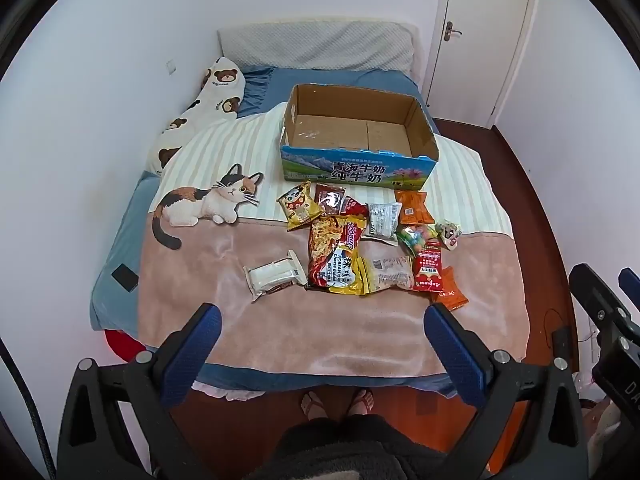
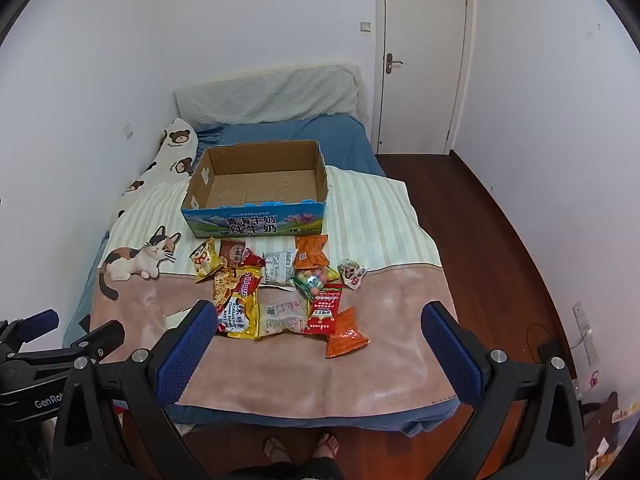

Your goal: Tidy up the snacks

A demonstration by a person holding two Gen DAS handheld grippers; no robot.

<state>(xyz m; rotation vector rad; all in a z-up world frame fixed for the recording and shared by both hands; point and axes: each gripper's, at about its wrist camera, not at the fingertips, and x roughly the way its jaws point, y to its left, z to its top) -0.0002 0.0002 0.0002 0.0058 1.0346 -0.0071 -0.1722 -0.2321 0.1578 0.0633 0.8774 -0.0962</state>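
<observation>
Nothing's in the cardboard box (image 1: 356, 136) yet, it sits on the bed (image 1: 120, 240) at 12 o'clock from the snack pile (image 1: 360, 248), open side up. Both grippers hang back over the foot of the bed, left gripper (image 1: 320, 344) and right gripper (image 2: 316, 340), fingers spread wide and holding nothing. I'd start with the white packet (image 1: 274, 276) lying on its own at 9 o'clock of the pile (easy, nothing overlapping it). Pinch it across the short side, then lift clear over the box wall before letting go. The crinkly bags will probably slip, so grab near a seam.
</observation>
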